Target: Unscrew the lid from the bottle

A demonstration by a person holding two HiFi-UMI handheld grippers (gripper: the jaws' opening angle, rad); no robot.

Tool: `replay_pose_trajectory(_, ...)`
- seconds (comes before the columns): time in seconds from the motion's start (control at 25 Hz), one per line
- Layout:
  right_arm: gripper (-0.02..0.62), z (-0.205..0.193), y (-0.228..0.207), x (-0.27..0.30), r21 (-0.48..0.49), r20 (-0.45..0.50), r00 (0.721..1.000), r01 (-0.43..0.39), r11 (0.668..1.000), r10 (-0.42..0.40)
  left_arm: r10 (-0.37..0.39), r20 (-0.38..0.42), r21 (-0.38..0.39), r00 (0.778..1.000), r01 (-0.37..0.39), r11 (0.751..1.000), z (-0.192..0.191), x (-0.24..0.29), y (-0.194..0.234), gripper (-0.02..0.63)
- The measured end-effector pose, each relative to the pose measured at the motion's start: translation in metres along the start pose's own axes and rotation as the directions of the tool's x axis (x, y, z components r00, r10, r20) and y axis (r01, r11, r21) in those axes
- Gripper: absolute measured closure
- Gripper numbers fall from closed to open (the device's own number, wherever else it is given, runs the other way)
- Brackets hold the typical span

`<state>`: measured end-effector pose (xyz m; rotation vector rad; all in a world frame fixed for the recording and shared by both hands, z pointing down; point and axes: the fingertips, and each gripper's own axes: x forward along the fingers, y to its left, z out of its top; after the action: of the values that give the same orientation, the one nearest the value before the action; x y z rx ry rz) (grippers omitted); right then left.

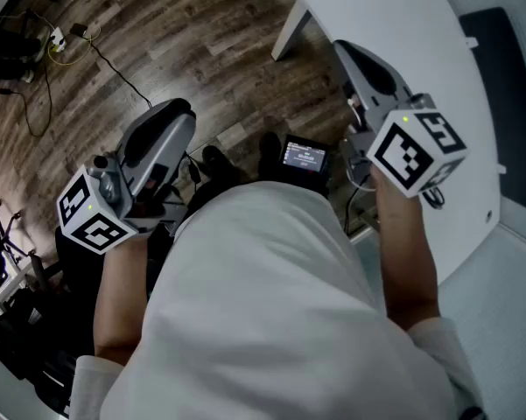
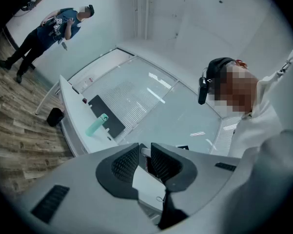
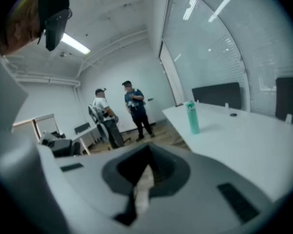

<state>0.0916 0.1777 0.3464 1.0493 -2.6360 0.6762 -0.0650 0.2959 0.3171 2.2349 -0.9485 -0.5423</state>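
Two grippers flank the person's white shirt (image 1: pixel 263 304), both raised and away from the bottle. The left gripper (image 2: pixel 145 161) has its jaws a narrow gap apart with nothing between them. The right gripper (image 3: pixel 146 172) has its jaws pressed together, empty. The teal bottle (image 3: pixel 192 117) stands upright on the white table (image 3: pixel 244 135), lid (image 3: pixel 190 104) on, near a dark mat (image 2: pixel 107 117).
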Motion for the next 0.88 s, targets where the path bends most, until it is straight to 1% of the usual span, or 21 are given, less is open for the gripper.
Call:
replay_pose_trajectory(0.24, 0.574, 0.000, 0.008, 0.003, -0.008, -0.007, 1.000, -0.009, 1.000, 0.009, 0.003, 0.004, -0.003, 1.000, -0.003, 1.000, 0.002, -0.005, 0.001, 0.504)
replay_pose_trajectory(0.52, 0.574, -0.003, 0.009, 0.006, -0.007, -0.015, 1.000, -0.006, 1.000, 0.006, 0.012, 0.005, -0.005, 1.000, -0.012, 1.000, 0.002, -0.007, 0.004, 0.497)
replay_pose_trajectory(0.72, 0.572, -0.006, 0.008, 0.016, 0.003, 0.042, 0.999, 0.003, 1.000, -0.003, 0.018, -0.002, 0.020, 1.000, -0.018, 1.000, -0.001, -0.011, 0.022, 0.497)
replay_pose_trajectory(0.88, 0.566, -0.015, 0.016, 0.010, 0.015, 0.034, 0.999, 0.010, 1.000, -0.010, 0.015, -0.023, 0.001, 1.000, -0.014, 1.000, -0.009, -0.018, 0.017, 0.497)
